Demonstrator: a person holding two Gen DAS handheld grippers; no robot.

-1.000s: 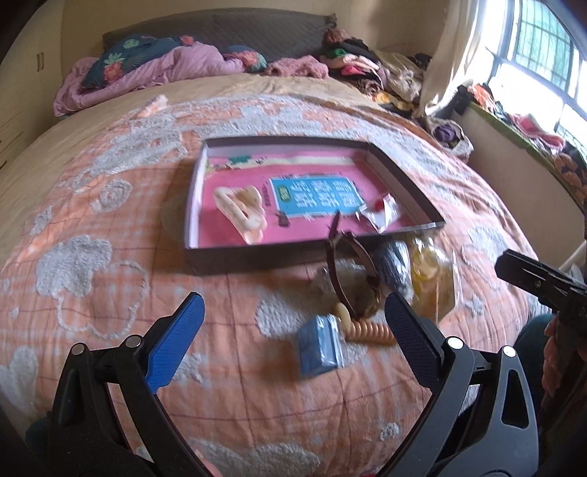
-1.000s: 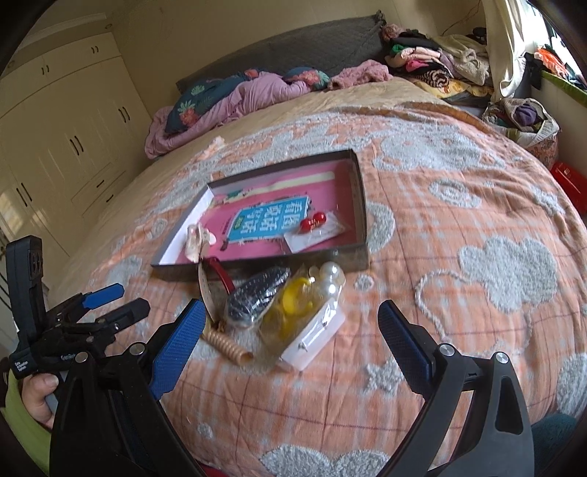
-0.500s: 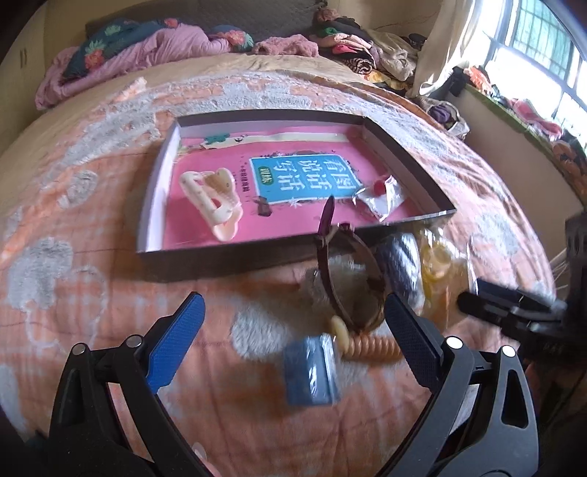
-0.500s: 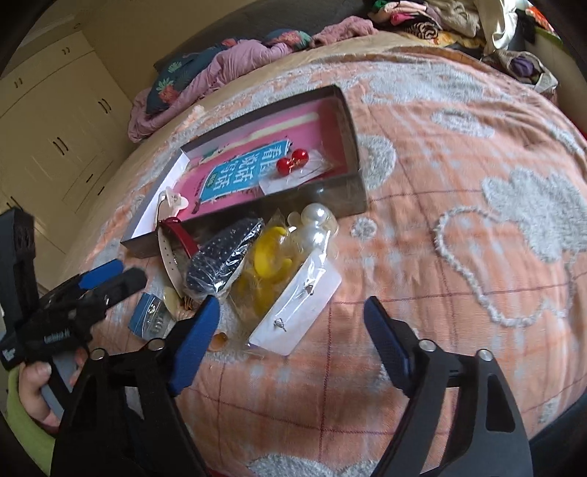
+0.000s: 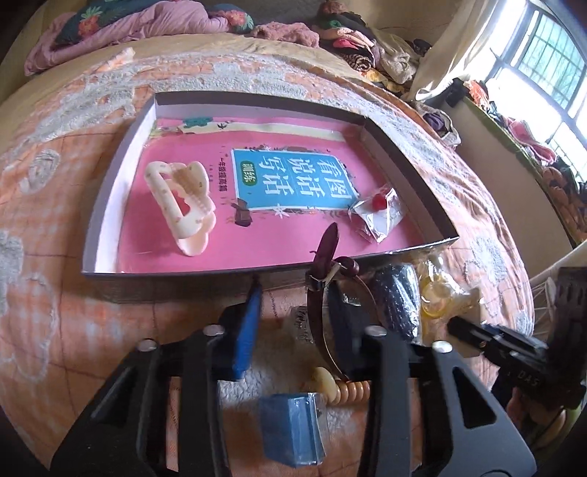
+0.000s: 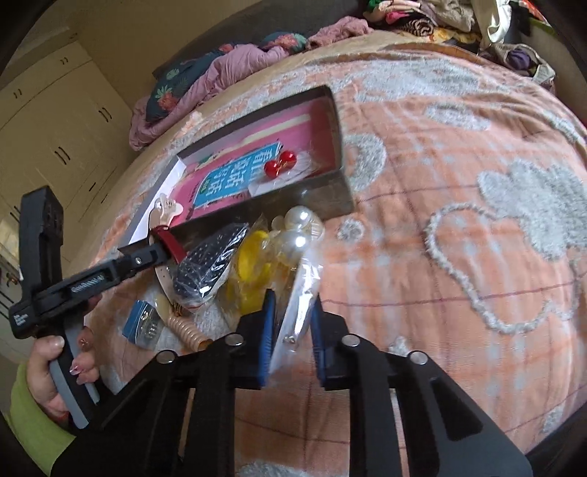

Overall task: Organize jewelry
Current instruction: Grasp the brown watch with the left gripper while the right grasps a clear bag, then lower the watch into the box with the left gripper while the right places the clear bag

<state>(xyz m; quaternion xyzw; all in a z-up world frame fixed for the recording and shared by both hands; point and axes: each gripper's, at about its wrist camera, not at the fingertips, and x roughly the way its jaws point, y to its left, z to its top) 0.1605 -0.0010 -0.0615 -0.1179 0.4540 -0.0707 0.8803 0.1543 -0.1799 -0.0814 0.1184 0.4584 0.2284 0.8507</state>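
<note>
A shallow box (image 5: 110,205) with a pink book in it lies on the bed, holding a cream hair claw (image 5: 183,205) and bagged red earrings (image 5: 379,211). My left gripper (image 5: 293,315) has narrowed around the dark red headband (image 5: 324,257) in front of the box; its jaws look nearly closed on the band. My right gripper (image 6: 291,330) is shut on a white earring card in clear plastic (image 6: 297,312), lifting its edge. Beside it lie a pearl bag (image 6: 297,227), a yellow item (image 6: 253,268) and a black sparkly clip (image 6: 209,264).
A blue packet (image 5: 293,429) and a beige spiral hair tie (image 5: 341,385) lie under the left gripper. Bedding and clothes pile up at the bed's far end (image 5: 146,22). A window ledge (image 5: 532,139) runs along the right. Cupboards (image 6: 55,128) stand to the left.
Both grippers moved forward and down to the pile and closed from wide open: the left around the headband, the right onto the earring card, tilting it up.
</note>
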